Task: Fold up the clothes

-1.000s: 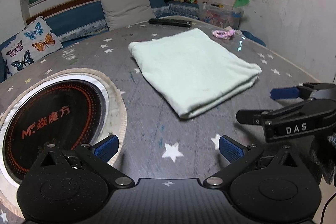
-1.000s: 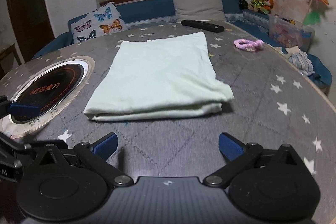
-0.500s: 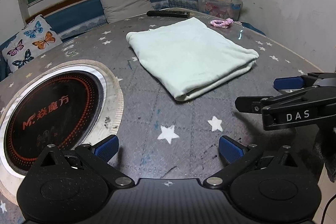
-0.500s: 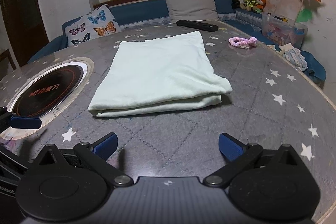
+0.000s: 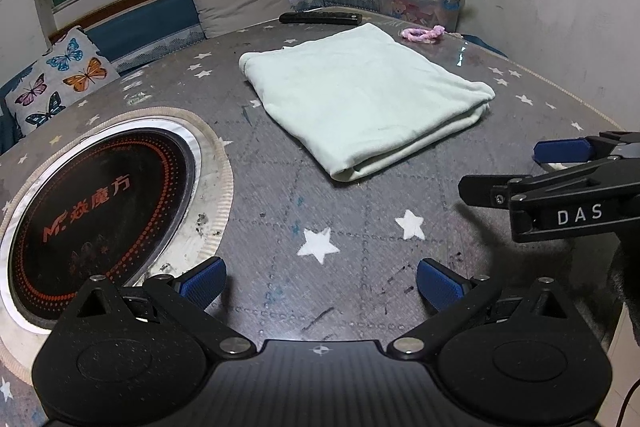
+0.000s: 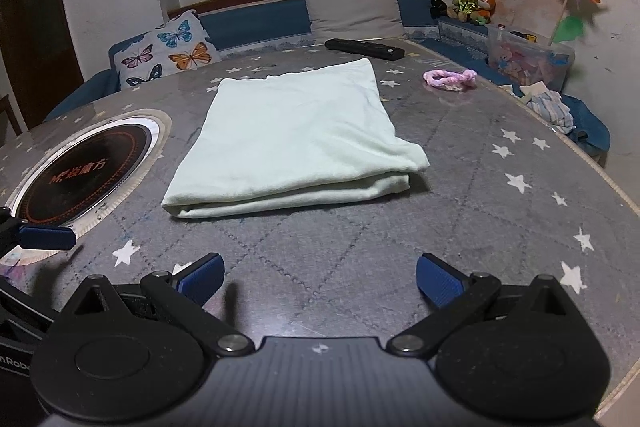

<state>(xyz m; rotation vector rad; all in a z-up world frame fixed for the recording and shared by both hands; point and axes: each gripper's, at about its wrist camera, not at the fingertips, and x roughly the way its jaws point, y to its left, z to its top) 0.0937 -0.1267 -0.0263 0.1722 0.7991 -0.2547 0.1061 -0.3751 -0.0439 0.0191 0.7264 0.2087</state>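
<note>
Ahead of left gripper (image 5: 320, 279) | folded cloth (image 5: 360, 99), well apart | empty

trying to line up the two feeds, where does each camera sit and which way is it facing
Left wrist: on the left gripper, open, low over the table, facing the folded cloth from beside the round cooktop; the right gripper shows at right.
Right wrist: on the right gripper, open, facing the cloth's folded edge.
Shared: cloth, cooktop, remote.
</note>
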